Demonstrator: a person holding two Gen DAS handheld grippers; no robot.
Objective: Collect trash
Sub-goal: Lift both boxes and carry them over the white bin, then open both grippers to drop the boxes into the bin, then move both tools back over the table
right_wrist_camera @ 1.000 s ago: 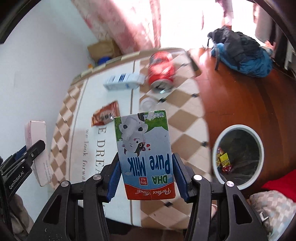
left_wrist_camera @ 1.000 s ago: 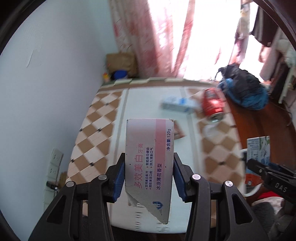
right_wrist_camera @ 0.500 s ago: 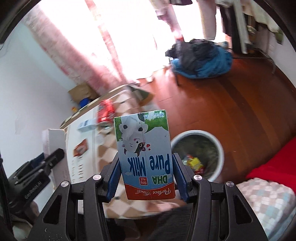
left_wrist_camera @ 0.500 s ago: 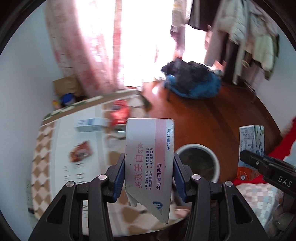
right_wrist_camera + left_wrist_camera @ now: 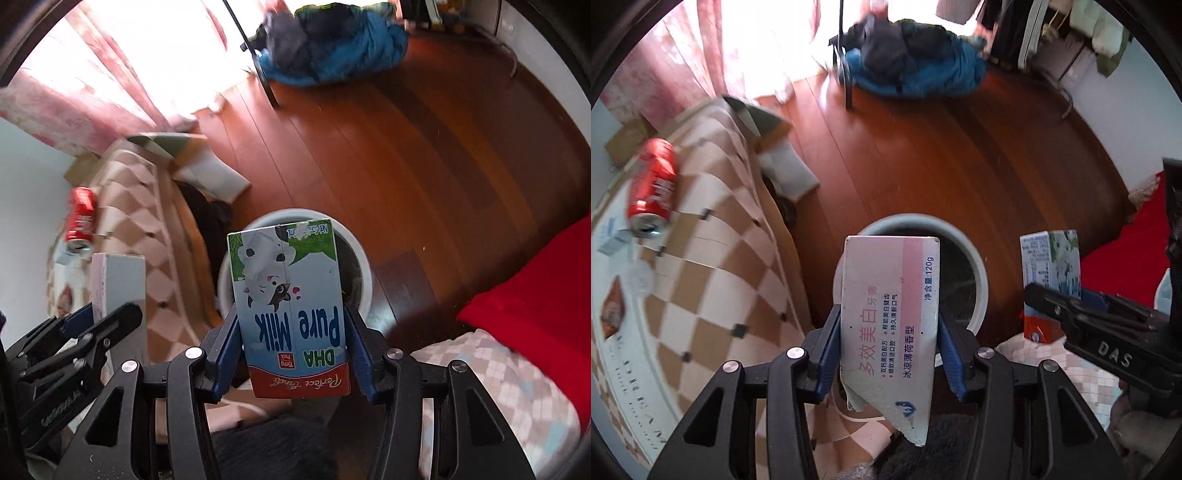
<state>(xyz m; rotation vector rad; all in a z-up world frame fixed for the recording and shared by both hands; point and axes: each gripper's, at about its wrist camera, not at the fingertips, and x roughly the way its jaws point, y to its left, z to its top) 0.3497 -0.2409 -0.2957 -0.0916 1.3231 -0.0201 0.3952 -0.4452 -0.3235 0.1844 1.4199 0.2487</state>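
My left gripper (image 5: 888, 347) is shut on a torn pink-and-white toothpaste box (image 5: 890, 317), held above the near rim of a round white trash bin (image 5: 975, 258) on the wooden floor. My right gripper (image 5: 291, 350) is shut on a milk carton (image 5: 288, 302), also in front of the bin (image 5: 364, 266). The carton also shows at the right in the left wrist view (image 5: 1051, 269). The toothpaste box also shows at the left in the right wrist view (image 5: 118, 288). A red soda can (image 5: 652, 188) lies on the checkered table.
The checkered tablecloth table (image 5: 713, 258) stands left of the bin, with a small white-blue box (image 5: 611, 236) and a snack wrapper (image 5: 613, 314) on it. A blue and black pile of bags (image 5: 916, 62) lies far back on the floor. Red cloth (image 5: 535, 306) is at the right.
Both grippers have swung from over the table to the right and down toward the bin, which now sits close behind both held boxes. Both grips are unchanged.
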